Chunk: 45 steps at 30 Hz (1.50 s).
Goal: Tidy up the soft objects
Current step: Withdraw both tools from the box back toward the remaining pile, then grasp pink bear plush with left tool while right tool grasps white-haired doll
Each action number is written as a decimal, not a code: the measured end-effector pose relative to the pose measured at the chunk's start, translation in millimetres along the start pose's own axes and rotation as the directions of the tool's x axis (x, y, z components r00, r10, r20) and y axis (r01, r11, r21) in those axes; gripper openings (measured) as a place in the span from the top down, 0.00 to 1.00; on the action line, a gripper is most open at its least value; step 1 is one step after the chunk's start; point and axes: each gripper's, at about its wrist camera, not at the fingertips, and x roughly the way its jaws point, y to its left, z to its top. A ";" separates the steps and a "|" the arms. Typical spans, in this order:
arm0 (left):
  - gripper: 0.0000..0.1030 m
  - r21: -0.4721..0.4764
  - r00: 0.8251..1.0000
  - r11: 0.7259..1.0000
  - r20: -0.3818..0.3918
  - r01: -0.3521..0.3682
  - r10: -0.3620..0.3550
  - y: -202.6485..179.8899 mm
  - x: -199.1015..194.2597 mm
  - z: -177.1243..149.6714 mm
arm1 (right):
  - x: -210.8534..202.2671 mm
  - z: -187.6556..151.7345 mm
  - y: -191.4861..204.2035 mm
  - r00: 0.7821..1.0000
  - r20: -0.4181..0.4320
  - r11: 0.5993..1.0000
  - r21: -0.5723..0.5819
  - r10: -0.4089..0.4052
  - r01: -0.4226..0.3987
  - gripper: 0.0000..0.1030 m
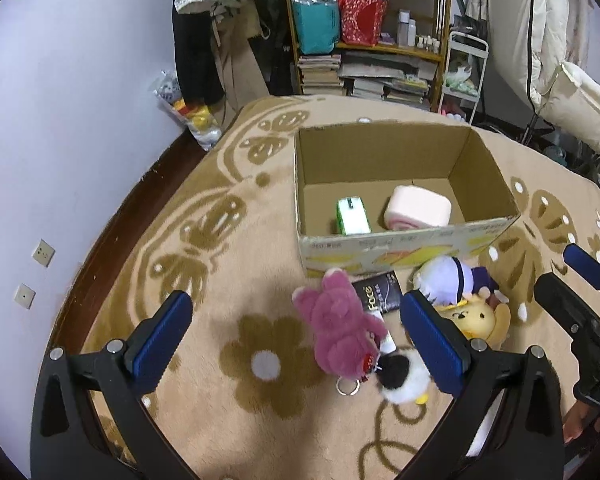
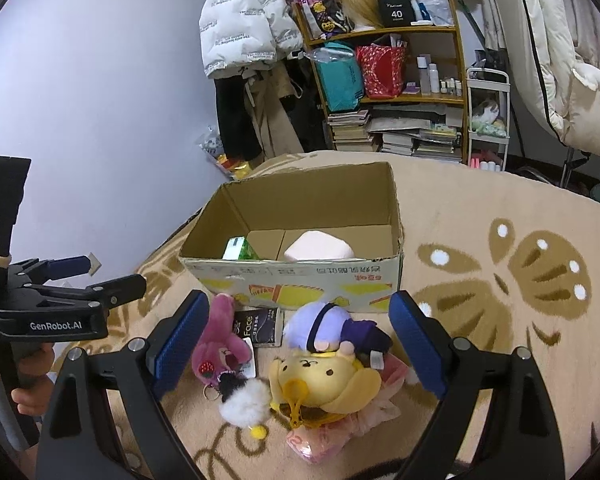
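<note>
Left wrist view: the left gripper is held wide open and empty above the pink plush, which lies on the blanket near the cardboard box. Right of it, the yellow plush is framed by the right gripper, likewise spread wide, nothing grasped.
</note>
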 end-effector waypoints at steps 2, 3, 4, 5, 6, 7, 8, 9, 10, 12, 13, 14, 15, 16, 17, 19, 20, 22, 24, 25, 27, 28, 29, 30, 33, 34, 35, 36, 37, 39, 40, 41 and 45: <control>0.00 -0.003 1.000 1.000 -0.015 0.005 -0.005 -0.3 3.3 -3.2 | 1.5 -0.4 -1.0 1.000 -0.006 1.000 0.004 -0.001 0.001 0.07; 0.00 -0.004 1.000 1.000 -0.023 0.003 -0.003 -0.5 5.2 -4.6 | 3.0 -0.9 -1.9 1.000 -0.011 1.000 0.007 -0.002 0.002 0.07; 0.00 -0.004 1.000 1.000 -0.030 0.000 0.000 -0.7 7.6 -5.9 | 5.1 -1.3 -3.1 1.000 -0.018 1.000 0.010 -0.006 0.006 0.07; 0.00 -0.005 0.999 1.000 -0.036 -0.001 0.001 -0.5 9.8 -7.0 | 7.3 -1.6 -4.1 1.000 -0.025 1.000 0.013 -0.008 0.008 0.07; 0.00 -0.007 0.999 1.000 -0.043 -0.001 0.001 -0.1 12.0 -7.7 | 9.6 -2.2 -5.4 0.999 -0.031 1.000 0.016 -0.010 0.010 0.07; 0.00 -0.008 0.999 1.000 -0.050 -0.002 0.002 0.0 14.5 -8.5 | 12.6 -2.6 -7.2 0.999 -0.040 1.000 0.021 -0.013 0.014 0.07; 0.00 -0.010 0.998 1.000 -0.060 -0.001 0.000 0.2 18.0 -9.6 | 15.5 -3.0 -8.7 0.999 -0.047 1.000 0.025 -0.015 0.016 0.07; 0.00 -0.012 0.998 1.000 -0.068 0.001 -0.001 0.2 20.3 -10.3 | 17.7 -3.3 -9.5 0.998 -0.053 0.999 0.028 -0.016 0.018 0.07; 0.00 -0.015 0.997 1.000 -0.079 0.005 -0.007 -0.2 24.2 -11.1 | 20.5 -3.8 -10.5 0.998 -0.060 0.999 0.031 -0.019 0.021 0.07; 0.00 -0.018 0.996 1.000 -0.092 0.013 -0.015 -1.3 29.4 -10.8 | 26.8 -4.4 -12.2 0.997 -0.075 0.999 0.030 -0.027 0.030 0.07; 0.00 -0.014 0.995 1.000 -0.097 0.017 -0.018 -2.9 33.3 -10.3 | 29.3 -5.3 -12.6 0.996 -0.079 0.999 0.030 -0.034 0.036 0.07; 0.00 -0.008 0.995 1.000 -0.099 0.016 -0.017 -3.8 35.9 -9.9 | 31.9 -5.8 -13.8 0.996 -0.084 0.999 0.030 -0.040 0.043 0.07; 0.00 -0.002 0.995 1.000 -0.104 0.011 -0.011 -5.3 39.8 -8.9 | 35.7 -6.6 -14.7 0.995 -0.092 0.998 0.031 -0.044 0.047 0.07; 0.00 -0.001 0.994 1.000 -0.109 0.010 -0.010 -6.2 43.6 -7.5 | 39.9 -7.6 -15.6 0.994 -0.103 0.998 0.032 -0.046 0.050 0.07; 0.00 -0.004 0.993 1.000 -0.115 0.012 -0.012 -6.3 46.9 -6.5 | 43.1 -8.5 -16.5 0.993 -0.111 0.998 0.032 -0.048 0.051 0.07; 0.00 -0.016 0.991 1.000 -0.133 0.021 -0.023 -6.0 55.5 -4.8 | 50.7 -10.9 -17.5 0.990 -0.132 0.998 0.027 -0.052 0.056 0.07; 0.00 -0.022 0.990 1.000 -0.141 0.023 -0.025 -6.1 59.0 -4.0 | 54.1 -12.0 -17.5 0.988 -0.142 0.998 0.023 -0.054 0.058 0.07; 0.00 -0.030 0.987 0.999 -0.159 0.023 -0.027 -6.6 67.6 -3.1 | 61.6 -14.1 -17.3 0.985 -0.162 0.998 0.015 -0.054 0.058 0.07; 0.00 -0.033 0.984 0.999 -0.175 0.022 -0.027 -7.8 74.6 -3.5 | 69.1 -16.2 -16.1 0.982 -0.182 0.998 -0.001 -0.059 0.060 0.07; 0.00 -0.035 0.983 0.999 -0.183 0.025 -0.031 -8.7 78.0 -3.3 | 72.5 -17.2 -15.2 0.980 -0.189 0.998 -0.010 -0.061 0.060 0.07; 0.00 -0.037 0.980 0.999 -0.195 0.027 -0.034 -10.1 82.7 -3.7 | 80.2 -19.5 -14.2 0.976 -0.207 0.998 -0.028 -0.067 0.062 0.07; 0.00 -0.036 0.979 0.999 -0.203 0.029 -0.036 -11.2 86.1 -3.8 | 83.1 -20.1 -13.6 0.974 -0.215 0.998 -0.032 -0.066 0.061 0.07; 0.00 -0.034 0.978 0.999 -0.208 0.028 -0.035 -11.7 88.3 -4.5 | 86.4 -21.2 -12.8 0.973 -0.223 0.998 -0.037 -0.066 0.059 0.07; 0.00 -0.032 0.976 0.999 -0.214 0.027 -0.033 -12.5 91.3 -4.9 | 90.9 -22.3 -12.1 0.970 -0.234 0.997 -0.042 -0.067 0.059 0.07; 0.00 -0.029 0.971 0.999 -0.236 0.025 -0.031 -13.2 100.0 -6.2 | 98.5 -24.6 -11.7 0.965 -0.253 0.997 -0.050 -0.071 0.060 0.07; 0.00 -0.031 0.969 0.999 -0.243 0.025 -0.032 -13.2 103.4 -6.9 | 101.3 -25.1 -12.0 0.963 -0.260 0.997 -0.049 -0.071 0.060 0.07; 0.00 -0.032 0.967 0.999 -0.253 0.025 -0.032 -13.6 107.3 -7.4 | 104.2 -25.7 -12.5 0.961 -0.267 0.997 -0.048 -0.070 0.059 0.07; 0.00 -0.032 0.965 0.999 -0.260 0.025 -0.033 -13.5 109.8 -8.1 | 106.1 -26.2 -12.7 0.960 -0.272 0.997 -0.048 -0.071 0.060 0.07; 0.00 -0.035 0.962 0.999 -0.271 0.027 -0.035 -13.5 114.3 -8.7 | 108.6 -26.8 -13.0 0.958 -0.278 0.997 -0.049 -0.073 0.062 0.07; 0.00 -0.038 0.958 0.999 -0.285 0.027 -0.037 -13.2 120.4 -10.0 | 113.2 -27.4 -15.0 0.955 -0.288 0.997 -0.050 -0.076 0.065 0.07; 0.00 -0.039 0.956 0.999 -0.290 0.027 -0.037 -13.3 122.7 -10.5 | 114.9 -28.4 -15.6 0.953 -0.291 0.997 -0.049 -0.079 0.067 0.07; 0.00 -0.039 0.954 0.999 -0.296 0.026 -0.037 -13.6 125.4 -10.8 | 116.9 -28.7 -16.3 0.952 -0.295 0.996 -0.048 -0.082 0.070 0.07; 0.00 -0.042 0.947 0.999 -0.320 0.028 -0.040 -15.0 136.0 -12.6 | 125.1 -31.1 -19.0 0.946 -0.310 0.995 -0.052 -0.094 0.081 0.07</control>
